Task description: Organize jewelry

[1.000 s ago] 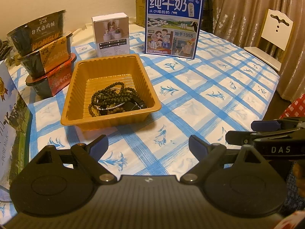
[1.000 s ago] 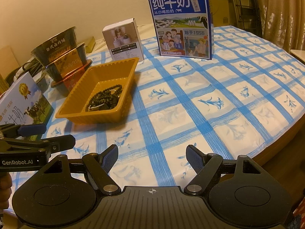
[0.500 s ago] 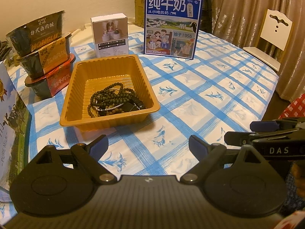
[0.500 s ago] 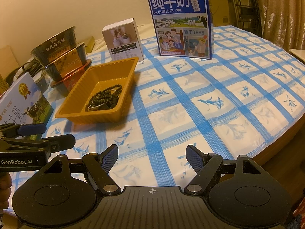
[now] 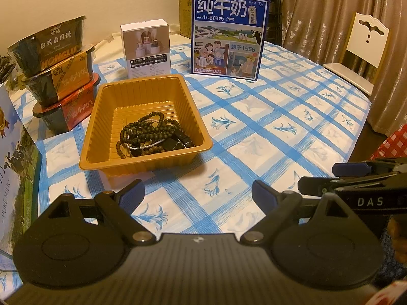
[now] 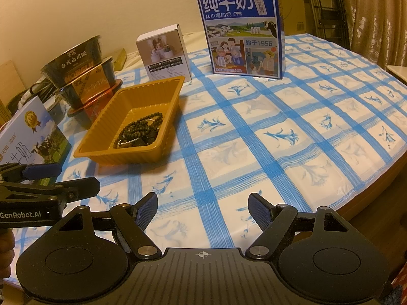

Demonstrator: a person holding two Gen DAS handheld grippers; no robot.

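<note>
Nearest to me, my left hand-held gripper (image 5: 198, 194) stands wide, with nothing between its fingers. My right hand-held gripper (image 6: 203, 207) is likewise wide and carries nothing. Both hang low over the near edge of the counter (image 6: 292, 137), side by side; each shows at the border of the other's view.

Beyond the left hand-held gripper sits the tray (image 5: 106, 119), flat on the checked cloth. The beads (image 5: 146, 133), several dark strands tangled with one thin pale strand, lie heaped in the tray's near right corner. No jewelry is visible on the cloth outside the tray.

Beside the tray on the left stands a stack of food bowls (image 5: 58, 76). Behind the tray stands a small white box (image 5: 146, 47), and further right the blue milk carton (image 5: 229, 35).

Step in hand, as I judge it: this layout fits either jewelry gathered into the tray with both hand-held grippers clear, or a heap waiting to be sorted. The pictures do not settle which. Any handling of the strands would call for a narrow pinch on a single strand, since they are intertwined and would likely drag together.
</note>
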